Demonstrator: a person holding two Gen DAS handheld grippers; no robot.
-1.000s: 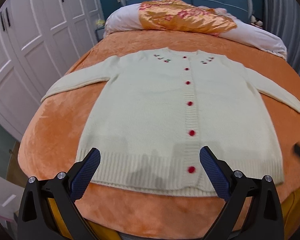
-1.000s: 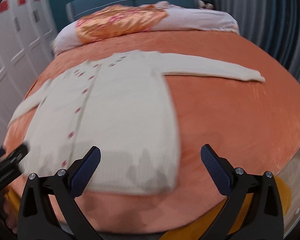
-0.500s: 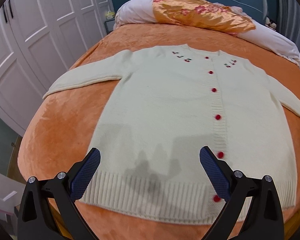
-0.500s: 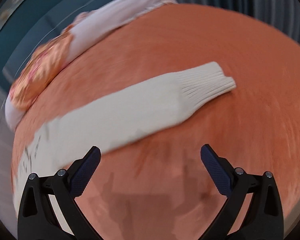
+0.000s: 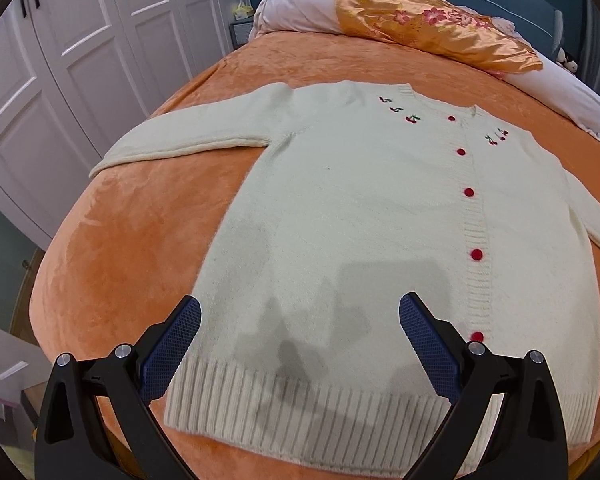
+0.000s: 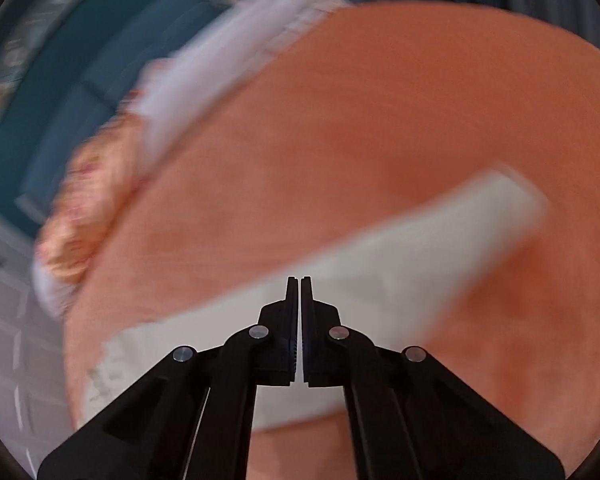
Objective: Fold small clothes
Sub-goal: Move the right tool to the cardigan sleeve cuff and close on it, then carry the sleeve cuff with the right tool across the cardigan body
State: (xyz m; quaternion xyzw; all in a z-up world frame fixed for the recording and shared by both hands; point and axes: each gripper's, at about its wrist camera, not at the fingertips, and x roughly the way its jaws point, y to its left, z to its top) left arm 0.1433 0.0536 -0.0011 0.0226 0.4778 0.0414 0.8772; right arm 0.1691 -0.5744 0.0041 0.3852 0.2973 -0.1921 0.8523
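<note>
right tongs [image 6: 299, 280] pressed together over blurred sleeve, grip unclear | cream knitted cardigan with red buttons [image 5: 380, 240] lay lengthwise ahead of spread left tongs [image 5: 300, 312] | sleeve [image 6: 440, 248] ran ahead-right, right hand nearer

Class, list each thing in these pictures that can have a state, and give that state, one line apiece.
cardigan: spread flat, face up, unfolded, buttoned.
right sleeve: stretched out on the bedspread; picture blurred.
left gripper: open, above the hem, holding nothing.
right gripper: shut; a grip on the sleeve cannot be told.
wardrobe doors: closed.
</note>
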